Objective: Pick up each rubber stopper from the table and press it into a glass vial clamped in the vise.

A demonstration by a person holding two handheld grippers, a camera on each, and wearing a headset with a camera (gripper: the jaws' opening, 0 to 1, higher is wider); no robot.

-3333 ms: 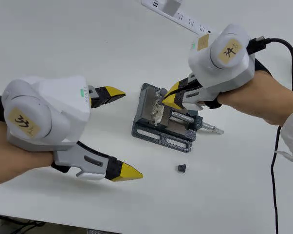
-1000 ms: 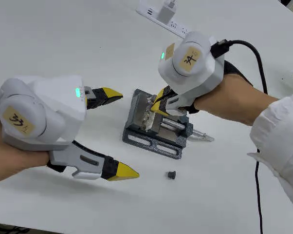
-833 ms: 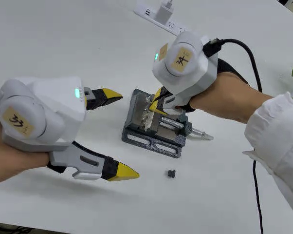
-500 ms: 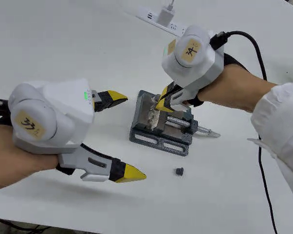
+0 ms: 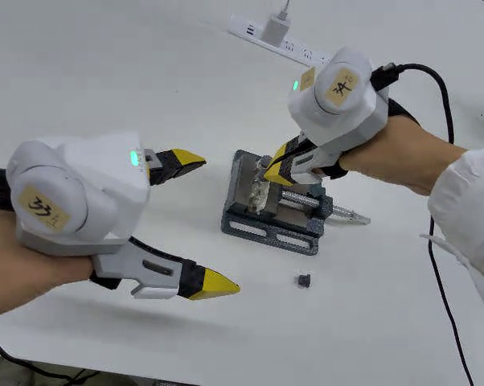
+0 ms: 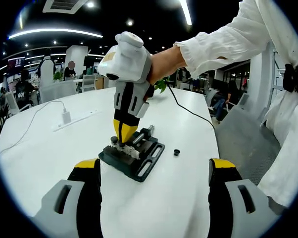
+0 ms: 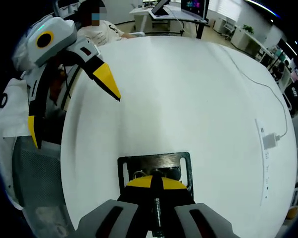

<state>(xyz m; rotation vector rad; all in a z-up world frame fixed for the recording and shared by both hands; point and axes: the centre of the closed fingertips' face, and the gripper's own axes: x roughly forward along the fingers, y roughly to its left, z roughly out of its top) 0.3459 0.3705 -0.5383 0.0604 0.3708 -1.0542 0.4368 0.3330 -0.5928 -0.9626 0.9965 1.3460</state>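
Note:
A dark grey vise (image 5: 268,223) stands mid-table with a glass vial (image 5: 258,193) clamped in it. My right gripper (image 5: 272,171) hangs over the vise, shut, its yellow tips down at the vial's top. In the left gripper view those tips (image 6: 123,135) meet a dark stopper (image 6: 114,141) on the vial. Whether the jaws pinch it is hidden. In the right gripper view the shut tips (image 7: 154,182) cover the vise (image 7: 139,162). A loose black rubber stopper (image 5: 304,281) lies on the table in front of the vise. My left gripper (image 5: 203,222) hovers left of the vise, open and holding nothing.
A white power strip (image 5: 282,36) with a plug lies at the far edge. A black cable (image 5: 439,265) runs down the table's right side. The vise's screw handle (image 5: 348,214) sticks out to the right. People sit at other tables in the room behind.
The right gripper has stayed shut over the vise and now stands a little steeper. The left gripper stays open at the left. The loose stopper has not moved.

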